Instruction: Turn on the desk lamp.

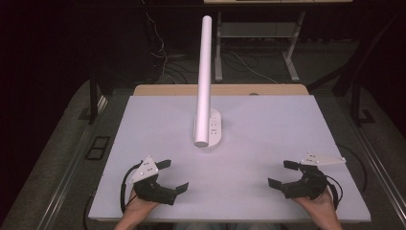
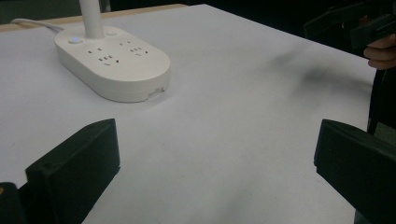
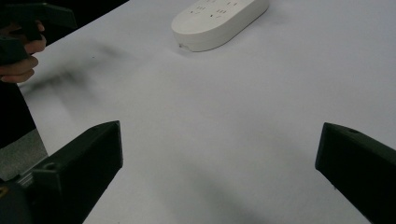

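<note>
A white oval power strip with several sockets lies mid-table, and a tall white pole rises from its far end. The left gripper view shows the power strip ahead to the left; the right gripper view has the power strip at the top. My left gripper rests open near the table's front left, nothing between its jaws. My right gripper rests open at the front right, also holding nothing. Both point inward toward the table's middle.
The white tabletop has a wooden strip along its far edge. A white cable leaves the strip's far end. Beyond the table stands a desk frame with cables on a dark floor.
</note>
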Tool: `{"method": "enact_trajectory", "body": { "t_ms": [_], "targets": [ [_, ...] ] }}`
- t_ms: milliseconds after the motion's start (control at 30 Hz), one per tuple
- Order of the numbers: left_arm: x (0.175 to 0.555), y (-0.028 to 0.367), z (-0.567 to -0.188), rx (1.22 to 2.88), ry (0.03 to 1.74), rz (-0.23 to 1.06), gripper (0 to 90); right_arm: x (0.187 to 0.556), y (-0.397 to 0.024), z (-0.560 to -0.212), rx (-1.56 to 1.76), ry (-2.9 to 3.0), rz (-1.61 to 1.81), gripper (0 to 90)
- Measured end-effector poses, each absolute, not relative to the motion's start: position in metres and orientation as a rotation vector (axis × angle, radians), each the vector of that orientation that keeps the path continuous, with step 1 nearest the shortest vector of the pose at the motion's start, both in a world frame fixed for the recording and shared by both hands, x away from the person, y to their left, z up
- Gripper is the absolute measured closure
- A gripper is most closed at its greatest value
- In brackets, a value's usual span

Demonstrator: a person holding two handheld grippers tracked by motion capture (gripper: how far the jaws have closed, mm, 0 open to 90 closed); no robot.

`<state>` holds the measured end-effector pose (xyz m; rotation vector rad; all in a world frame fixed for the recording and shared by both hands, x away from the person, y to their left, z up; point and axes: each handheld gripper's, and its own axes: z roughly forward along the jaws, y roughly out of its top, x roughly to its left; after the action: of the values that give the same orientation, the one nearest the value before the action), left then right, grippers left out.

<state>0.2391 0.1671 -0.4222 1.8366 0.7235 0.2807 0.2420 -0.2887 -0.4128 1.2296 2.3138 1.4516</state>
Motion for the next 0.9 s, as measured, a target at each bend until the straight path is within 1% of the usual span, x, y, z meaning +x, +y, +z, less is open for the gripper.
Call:
{"method": "enact_trajectory", "body": {
  "t_ms": [900],
  "targets": [
    [0.2382, 0.1666, -0.4223, 1.849, 0.727, 0.302, 0.0, 0.2416, -0.2925, -0.4125, 1.276, 2.324, 1.468, 0.3]
  ]
}}
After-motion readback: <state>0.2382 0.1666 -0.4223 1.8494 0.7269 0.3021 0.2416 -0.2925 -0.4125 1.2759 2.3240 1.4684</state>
